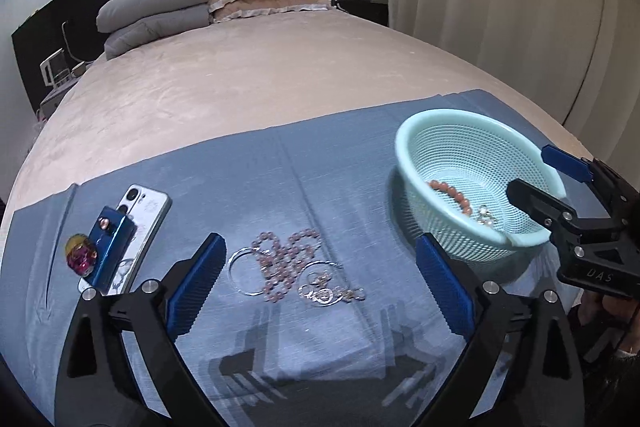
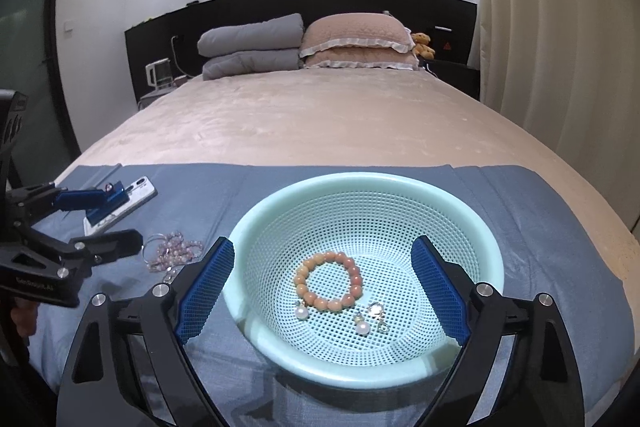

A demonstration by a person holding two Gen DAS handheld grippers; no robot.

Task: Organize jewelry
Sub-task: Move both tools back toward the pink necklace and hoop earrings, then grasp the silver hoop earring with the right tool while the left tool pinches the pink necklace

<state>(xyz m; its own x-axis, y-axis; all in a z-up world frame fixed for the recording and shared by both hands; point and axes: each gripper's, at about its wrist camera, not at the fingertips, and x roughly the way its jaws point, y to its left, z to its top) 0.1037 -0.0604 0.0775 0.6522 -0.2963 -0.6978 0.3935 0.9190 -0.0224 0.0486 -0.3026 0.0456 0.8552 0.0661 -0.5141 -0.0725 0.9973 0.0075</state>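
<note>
At lower centre my left gripper (image 1: 320,291) gapes empty over the pink bead pile (image 1: 286,265); right gripper (image 2: 338,295) released above basket (image 2: 490,247). Next: pinch beads.

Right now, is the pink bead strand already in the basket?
No, the pink bead strand lies on the blue cloth, left of the basket.

on the black body of the right claw (image 1: 536,183), seen from your left wrist camera, you can read "das" in pale letters. on the body of the left claw (image 2: 116,223), seen from your right wrist camera, small pale print reads perhaps "gensnapt.ai", too blurred to be sure. nothing else is legible.
</note>
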